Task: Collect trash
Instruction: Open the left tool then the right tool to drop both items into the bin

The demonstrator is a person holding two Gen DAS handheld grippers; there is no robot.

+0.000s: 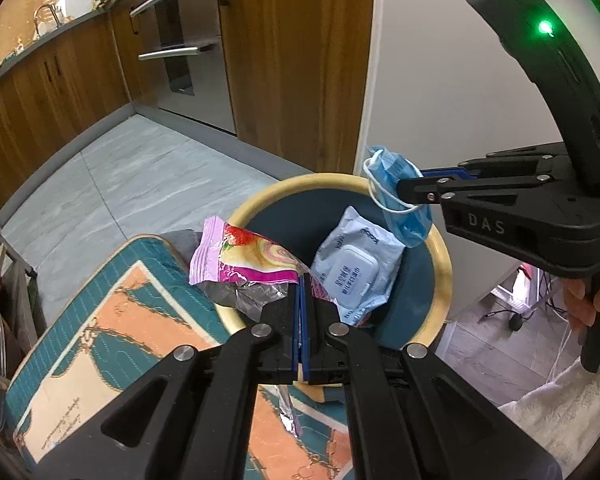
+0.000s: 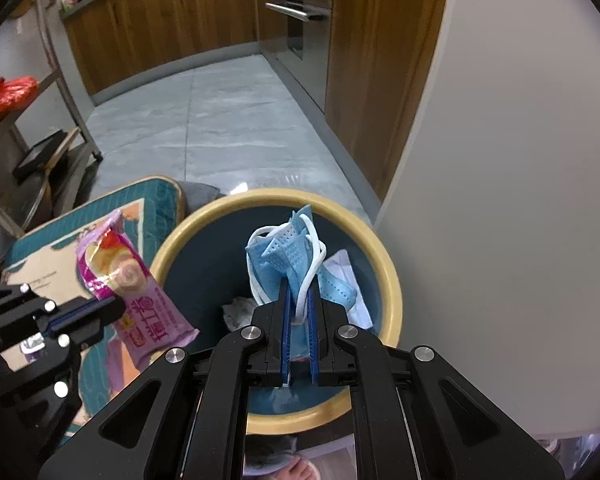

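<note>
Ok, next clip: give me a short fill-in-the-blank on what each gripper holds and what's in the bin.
1. The right gripper is shut on a blue face ____ with white ear loops.
2. The left gripper is shut on a ____ snack wrapper printed with a strawberry.
3. Both items hang over a dark bin whose rim is ____.
4. Already lying inside the bin is a pale blue pack of wet ____.

Missing words: mask; pink; yellow; wipes

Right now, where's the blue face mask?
The face mask is clamped in the right gripper, hanging over the yellow-rimmed bin, above the wipes pack lying inside.
</note>
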